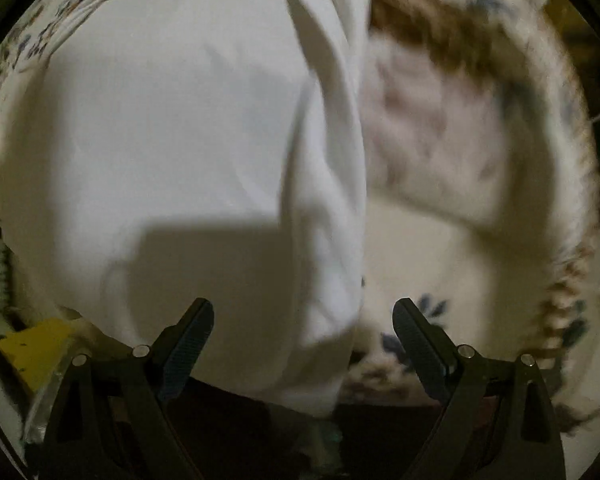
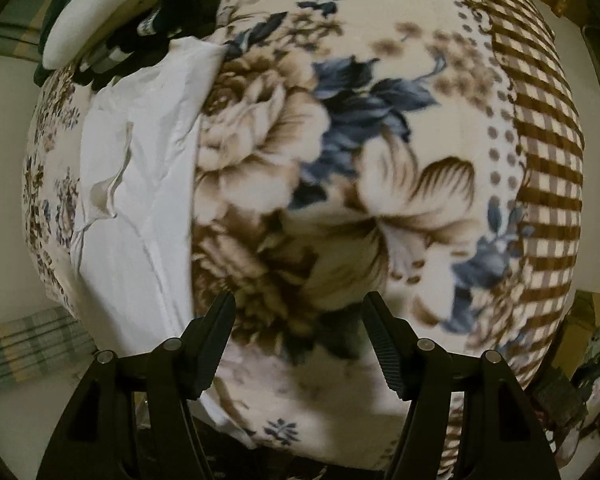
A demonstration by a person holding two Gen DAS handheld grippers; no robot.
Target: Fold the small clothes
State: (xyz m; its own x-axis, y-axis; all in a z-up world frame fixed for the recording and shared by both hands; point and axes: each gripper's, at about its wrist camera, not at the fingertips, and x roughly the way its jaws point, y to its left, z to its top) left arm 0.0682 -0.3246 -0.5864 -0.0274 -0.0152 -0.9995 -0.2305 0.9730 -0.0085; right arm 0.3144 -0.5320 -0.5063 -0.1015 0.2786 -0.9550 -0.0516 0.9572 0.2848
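Right, largest first.
Floral fleece blanket [image 2: 340, 152]: cream plush with brown roses, blue leaves and a brown checked border, spread over what looks like a bed; it carries everything.
White cloth garment [image 1: 172, 128]: thin, smooth, lying flat on the blanket, with a long fold ridge on its right side; it fills the left wrist view and sits only at the left edge of the right wrist view.
Left claw [image 1: 303, 322]: jaws wide apart, empty, hovering over the garment's near edge.
Right claw [image 2: 299, 318]: jaws apart, empty, over bare blanket beside the garment, not on it.
Risk, double grab: plush pile under thin cloth, so a low pinch could take the blanket along with the hem.
Risk, uneven fold: right claw is off the cloth; if only the left lifts, the fabric likely skews or bunches at the ridge.
Risk, blur: both views are smeared, so edge location is uncertain.
Left view only: fold ridge up close, yellow block [image 1: 32, 346] at lower left.
Right view only: garment's rumpled left edge with an opening, dark clothes pile [image 2: 148, 20] beyond it, checked border.
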